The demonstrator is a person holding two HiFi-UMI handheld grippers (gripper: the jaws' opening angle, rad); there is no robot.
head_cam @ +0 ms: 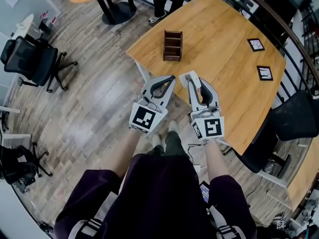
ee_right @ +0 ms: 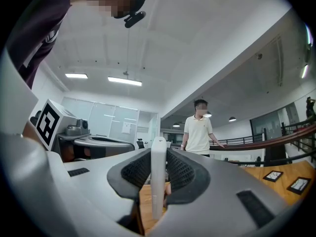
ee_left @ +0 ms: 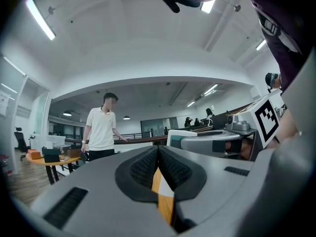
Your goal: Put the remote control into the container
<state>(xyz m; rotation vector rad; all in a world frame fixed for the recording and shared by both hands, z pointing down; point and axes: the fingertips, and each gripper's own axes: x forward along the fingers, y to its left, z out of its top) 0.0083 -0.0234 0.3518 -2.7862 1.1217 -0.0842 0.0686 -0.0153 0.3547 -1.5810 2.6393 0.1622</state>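
A slim white remote control (ee_right: pixel 158 174) stands upright between the pads of my right gripper (ee_right: pixel 159 168), which is shut on it. In the head view the right gripper (head_cam: pixel 193 82) hovers over the near edge of the wooden table (head_cam: pixel 224 63), with the remote's (head_cam: pixel 189 77) white end poking out past the jaws. The container (head_cam: pixel 173 45), a dark brown wooden box with compartments, stands on the table a little beyond both grippers. My left gripper (head_cam: pixel 168 81) hangs beside the right one, just off the table's corner. Its pads (ee_left: pixel 148 164) meet with nothing between them.
Two black-framed marker cards (head_cam: pixel 255 44) (head_cam: pixel 264 73) lie on the table's right side. A person (ee_right: pixel 198 130) stands beyond the table's far edge. Office chairs (head_cam: pixel 31 59) sit on the wood floor at left, and another black chair (head_cam: pixel 295 116) at right.
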